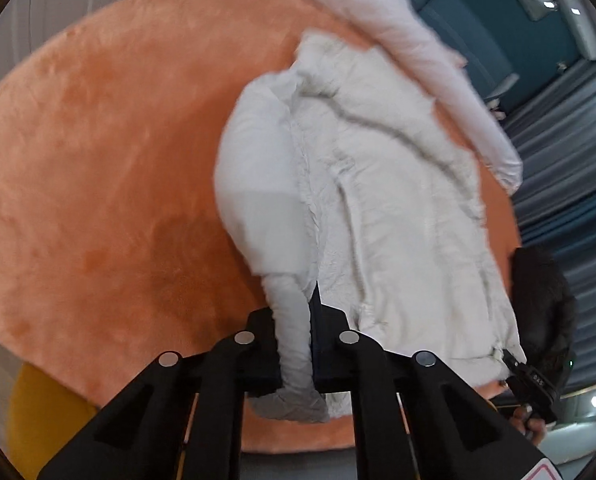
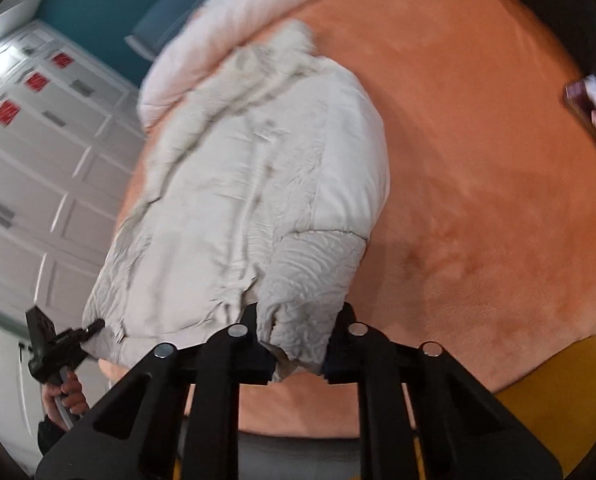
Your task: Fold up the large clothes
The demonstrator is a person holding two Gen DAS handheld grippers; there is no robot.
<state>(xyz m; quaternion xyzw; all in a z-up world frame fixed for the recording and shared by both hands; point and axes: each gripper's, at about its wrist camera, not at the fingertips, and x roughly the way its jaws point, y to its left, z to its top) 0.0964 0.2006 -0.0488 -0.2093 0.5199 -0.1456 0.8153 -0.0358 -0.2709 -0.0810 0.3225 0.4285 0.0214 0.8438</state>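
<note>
Left wrist view is showing the left gripper (image 1: 296,344), its fingers (image 1: 258,344) pinching a sleeve cuff (image 1: 294,364) of the white padded jacket (image 1: 377,200), which is lying on the orange plush bed cover (image 1: 98,160). Right wrist view is showing the right gripper (image 2: 299,348) pinching the other sleeve (image 2: 309,292) near the jacket's right side, with a pale pink quilt (image 2: 226,28) lying at the far edge.
</note>
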